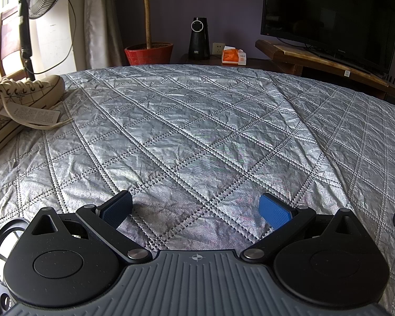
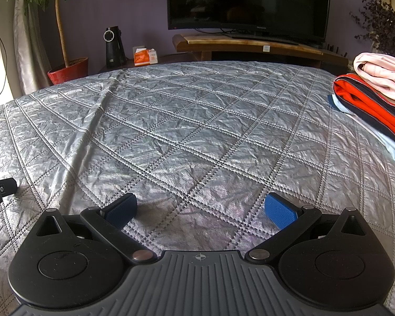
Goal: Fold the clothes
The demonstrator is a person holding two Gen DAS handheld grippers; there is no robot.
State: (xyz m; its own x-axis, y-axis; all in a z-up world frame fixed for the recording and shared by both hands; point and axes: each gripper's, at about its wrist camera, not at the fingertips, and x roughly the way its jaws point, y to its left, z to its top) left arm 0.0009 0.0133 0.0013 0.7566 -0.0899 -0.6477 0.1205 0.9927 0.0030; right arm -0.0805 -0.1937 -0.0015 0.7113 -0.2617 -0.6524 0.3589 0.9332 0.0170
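Observation:
A stack of folded clothes (image 2: 374, 100) lies at the right edge of the bed in the right wrist view: a pale pink garment (image 2: 381, 73) on top, an orange and navy zipped one under it, a light blue one at the bottom. My right gripper (image 2: 200, 210) is open low over the silver quilted bedspread (image 2: 187, 121), well left of the stack, with nothing between its blue pads. My left gripper (image 1: 196, 210) is open too, over bare bedspread (image 1: 197, 131). No loose garment shows in front of either gripper.
Beige sneakers (image 1: 15, 105) with a paper tag lie on the bed's left edge. Beyond the bed stand a fan (image 1: 26, 13), a red plant pot (image 1: 148, 52), a black speaker (image 1: 198, 38), a tissue box (image 1: 234, 56) and a TV (image 1: 329, 18) on a wooden stand. The left gripper's edge (image 2: 0, 189) shows at left.

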